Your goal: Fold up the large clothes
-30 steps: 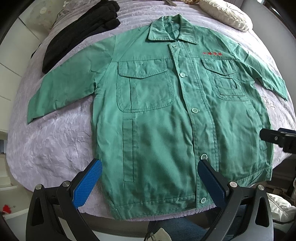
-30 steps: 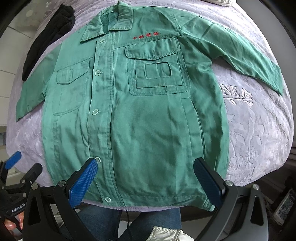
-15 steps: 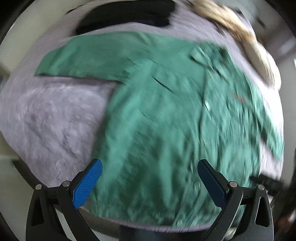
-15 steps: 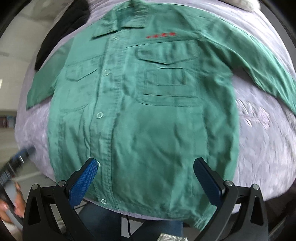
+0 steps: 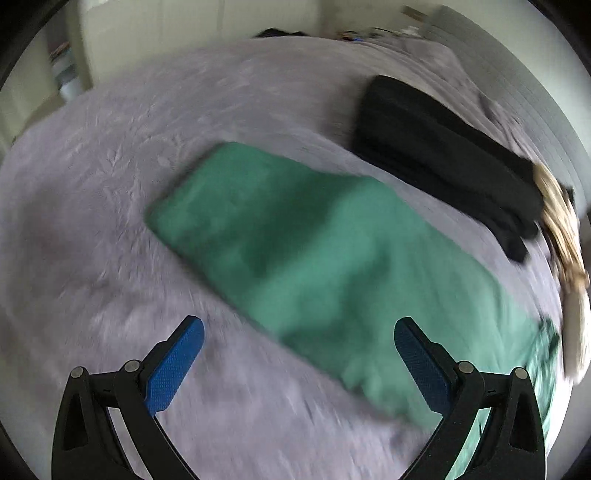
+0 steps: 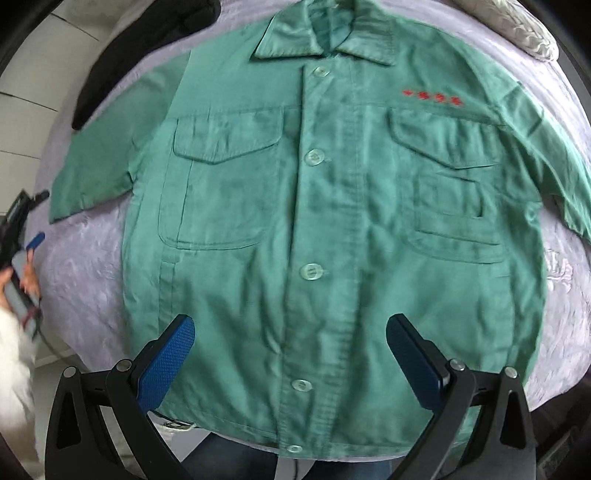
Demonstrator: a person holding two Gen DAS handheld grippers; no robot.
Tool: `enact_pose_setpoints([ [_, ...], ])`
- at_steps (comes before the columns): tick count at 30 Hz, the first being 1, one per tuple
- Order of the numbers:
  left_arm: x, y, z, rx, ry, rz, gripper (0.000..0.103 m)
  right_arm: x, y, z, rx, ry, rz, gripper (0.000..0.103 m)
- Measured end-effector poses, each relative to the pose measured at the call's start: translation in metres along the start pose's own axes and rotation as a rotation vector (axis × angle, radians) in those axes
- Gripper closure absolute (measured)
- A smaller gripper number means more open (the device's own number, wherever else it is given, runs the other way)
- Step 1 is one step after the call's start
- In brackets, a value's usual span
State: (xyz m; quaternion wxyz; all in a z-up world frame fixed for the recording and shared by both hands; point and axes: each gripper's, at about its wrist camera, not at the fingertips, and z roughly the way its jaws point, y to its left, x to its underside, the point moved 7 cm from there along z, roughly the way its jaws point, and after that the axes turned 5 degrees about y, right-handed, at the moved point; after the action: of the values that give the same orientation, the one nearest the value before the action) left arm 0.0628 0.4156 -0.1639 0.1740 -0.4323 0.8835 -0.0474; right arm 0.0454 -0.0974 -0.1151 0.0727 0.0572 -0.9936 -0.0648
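A green button-front work jacket (image 6: 317, 206) lies spread flat, face up, on a lilac bedspread (image 6: 85, 266), collar at the far side, sleeves out to both sides. My right gripper (image 6: 290, 354) is open and empty above the lower front of the jacket. The left wrist view is blurred: it shows the jacket's left sleeve (image 5: 295, 254) running from the cuff at centre toward the lower right. My left gripper (image 5: 299, 354) is open and empty, just short of the sleeve. The left gripper also shows at the left edge of the right wrist view (image 6: 29, 243), held in a hand.
A folded black garment (image 5: 443, 162) lies on the bed beyond the sleeve; it also shows in the right wrist view (image 6: 147, 48). A cream cushion (image 6: 517, 29) sits at the far right corner. A tan item (image 5: 561, 229) lies next to the black garment. The bed's near edge is below the jacket hem.
My left gripper has swung away from the jacket's hem to the left sleeve, with heavy blur. My right gripper has moved left and closer over the jacket's middle. Both stay open.
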Motion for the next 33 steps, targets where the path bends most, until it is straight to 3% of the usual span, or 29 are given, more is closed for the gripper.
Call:
enact_pose_setpoints([
  [2, -0.014, 0.012, 0.018, 0.005, -0.003, -0.043, 0.000, 0.001, 0.008, 0.006, 0.009, 0.019, 0.004, 0.000],
  [4, -0.022, 0.020, 0.034, 0.014, 0.007, -0.075, 0.022, 0.003, 0.016, 0.011, 0.019, 0.038, -0.003, 0.000],
  [6, -0.024, 0.023, 0.045, 0.045, 0.037, -0.092, 0.088, 0.005, 0.022, 0.017, 0.031, 0.051, -0.008, 0.000],
  [7, -0.025, 0.024, 0.046, 0.098, 0.036, -0.106, 0.098, 0.005, 0.025, 0.019, 0.030, 0.056, -0.007, 0.000],
  [8, -0.026, 0.022, 0.041, 0.164, 0.018, -0.121, 0.098, 0.005, 0.026, 0.020, 0.028, 0.057, -0.005, 0.000],
  [10, -0.027, 0.014, 0.025, 0.186, -0.030, -0.085, 0.098, 0.005, 0.028, 0.020, 0.022, 0.054, 0.002, 0.000],
  [14, -0.023, -0.042, -0.030, 0.270, -0.136, 0.094, 0.098, 0.003, 0.023, 0.017, 0.001, 0.035, 0.011, 0.000],
  [18, 0.003, -0.147, -0.092, 0.396, -0.214, 0.359, 0.098, 0.002, 0.002, 0.003, -0.031, 0.009, 0.032, 0.000],
  [21, 0.047, -0.242, -0.119, 0.486, -0.219, 0.572, 0.098, 0.003, -0.019, -0.010, -0.053, -0.018, 0.054, 0.000],
  [25, 0.123, -0.356, -0.109, 0.550, -0.140, 0.784, 0.098, 0.008, -0.059, -0.019, -0.075, -0.054, 0.116, 0.000],
  [28, 0.192, -0.415, -0.063, 0.497, -0.045, 0.905, 0.098, 0.012, -0.095, -0.015, -0.076, -0.056, 0.190, 0.000],
  [30, 0.225, -0.432, -0.026, 0.402, -0.001, 0.957, 0.096, 0.018, -0.120, -0.008, -0.071, -0.051, 0.241, 0.000],
  [31, 0.237, -0.433, -0.008, 0.348, 0.022, 0.985, 0.089, 0.021, -0.131, -0.005, -0.066, -0.047, 0.262, 0.000],
  [32, 0.252, -0.436, 0.008, 0.297, 0.052, 1.012, 0.067, 0.024, -0.144, -0.002, -0.059, -0.043, 0.286, 0.000],
  [33, 0.258, -0.428, 0.013, 0.273, 0.059, 1.017, 0.034, 0.026, -0.151, -0.001, -0.055, -0.043, 0.298, 0.000],
])
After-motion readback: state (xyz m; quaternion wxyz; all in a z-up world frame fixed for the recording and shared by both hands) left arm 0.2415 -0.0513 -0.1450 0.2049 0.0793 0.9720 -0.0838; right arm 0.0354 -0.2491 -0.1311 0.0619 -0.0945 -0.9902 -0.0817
